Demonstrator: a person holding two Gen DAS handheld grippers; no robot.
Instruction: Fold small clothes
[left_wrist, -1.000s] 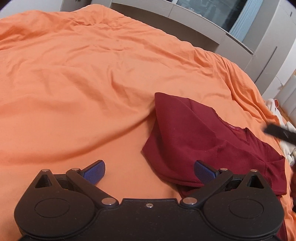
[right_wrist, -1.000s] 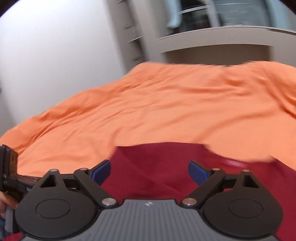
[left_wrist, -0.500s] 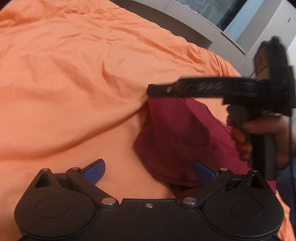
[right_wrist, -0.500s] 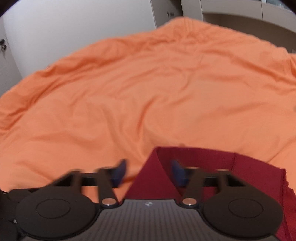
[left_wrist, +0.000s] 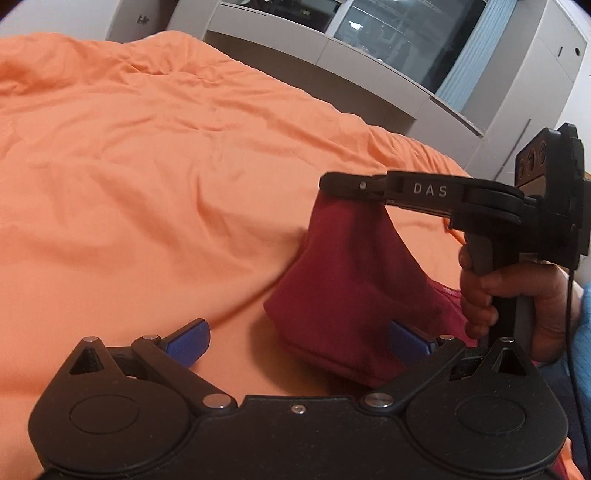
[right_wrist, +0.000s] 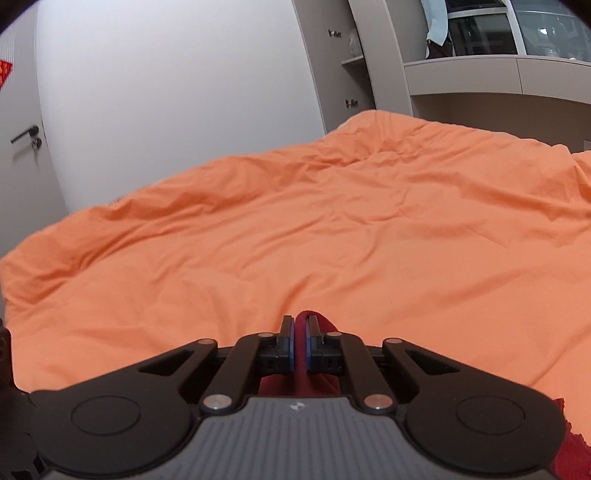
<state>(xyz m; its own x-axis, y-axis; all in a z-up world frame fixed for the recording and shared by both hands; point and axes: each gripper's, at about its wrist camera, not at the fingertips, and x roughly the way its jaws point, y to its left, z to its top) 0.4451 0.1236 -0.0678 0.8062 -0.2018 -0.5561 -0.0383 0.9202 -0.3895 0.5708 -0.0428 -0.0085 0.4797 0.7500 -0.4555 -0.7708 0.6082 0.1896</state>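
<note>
Since the earlier frame, our right gripper (right_wrist: 300, 341) has crossed over the orange bedspread (left_wrist: 147, 177) and clamped onto a fold of the maroon garment (left_wrist: 351, 295), lifting it. Our left gripper (left_wrist: 295, 341) hovers with jaws spread wide, the garment at its 1 o'clock.

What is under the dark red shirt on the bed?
The shirt lies on the orange sheet. One corner is lifted by the right claw; whatever lies below the rest is covered.

black tongs (left_wrist: 297, 345) with blue pads (left_wrist: 186, 341), silver screws, "das" lettering.
</note>
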